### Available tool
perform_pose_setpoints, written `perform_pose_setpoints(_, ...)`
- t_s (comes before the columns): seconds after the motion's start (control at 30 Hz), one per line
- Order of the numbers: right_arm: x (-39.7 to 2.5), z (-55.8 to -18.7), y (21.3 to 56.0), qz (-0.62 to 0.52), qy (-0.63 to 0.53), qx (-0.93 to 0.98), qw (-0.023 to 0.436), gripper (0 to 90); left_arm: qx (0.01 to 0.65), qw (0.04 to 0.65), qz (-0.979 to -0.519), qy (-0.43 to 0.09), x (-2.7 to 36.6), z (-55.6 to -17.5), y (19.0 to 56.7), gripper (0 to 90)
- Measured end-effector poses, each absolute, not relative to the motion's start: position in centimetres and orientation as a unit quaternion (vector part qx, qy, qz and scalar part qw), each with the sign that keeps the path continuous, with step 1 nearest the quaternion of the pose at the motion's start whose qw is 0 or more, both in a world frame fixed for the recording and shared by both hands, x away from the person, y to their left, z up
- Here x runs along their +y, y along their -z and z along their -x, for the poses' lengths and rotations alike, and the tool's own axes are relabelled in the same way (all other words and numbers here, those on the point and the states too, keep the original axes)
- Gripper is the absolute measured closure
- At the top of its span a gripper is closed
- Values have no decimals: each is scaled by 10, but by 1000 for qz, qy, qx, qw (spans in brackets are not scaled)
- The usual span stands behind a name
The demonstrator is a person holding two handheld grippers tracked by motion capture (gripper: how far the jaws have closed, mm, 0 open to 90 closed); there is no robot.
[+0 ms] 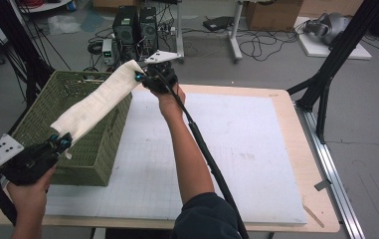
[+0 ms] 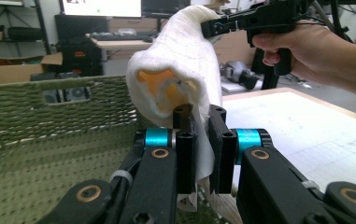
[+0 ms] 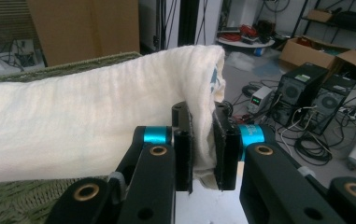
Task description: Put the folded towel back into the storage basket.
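Your left gripper, nearest you, has its fingers clamped on one end of the white cloth; your right gripper, farther out, pinches the other end. The cloth hangs taut in the air above the green basket. Keep the tension even and lower both ends together, probably into the basket. The counter to the right lies open.

Basket sits on table's left side, beside the mat. Cloth stretched above the basket: left gripper clamps near end, right gripper clamps far end, past basket's far right corner.
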State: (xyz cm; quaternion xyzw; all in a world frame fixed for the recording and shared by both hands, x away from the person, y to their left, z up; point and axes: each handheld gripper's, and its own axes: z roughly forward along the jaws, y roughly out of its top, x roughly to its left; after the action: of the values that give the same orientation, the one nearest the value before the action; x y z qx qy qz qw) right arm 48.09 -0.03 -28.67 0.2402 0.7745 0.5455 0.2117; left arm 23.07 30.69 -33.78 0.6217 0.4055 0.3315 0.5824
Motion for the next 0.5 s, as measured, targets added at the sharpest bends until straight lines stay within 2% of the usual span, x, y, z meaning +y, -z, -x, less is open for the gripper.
perform_pose_setpoints(0.5,43,-489,290,-230,-548,779,201,807,427,563,-613,-354,326,-220,341,829)
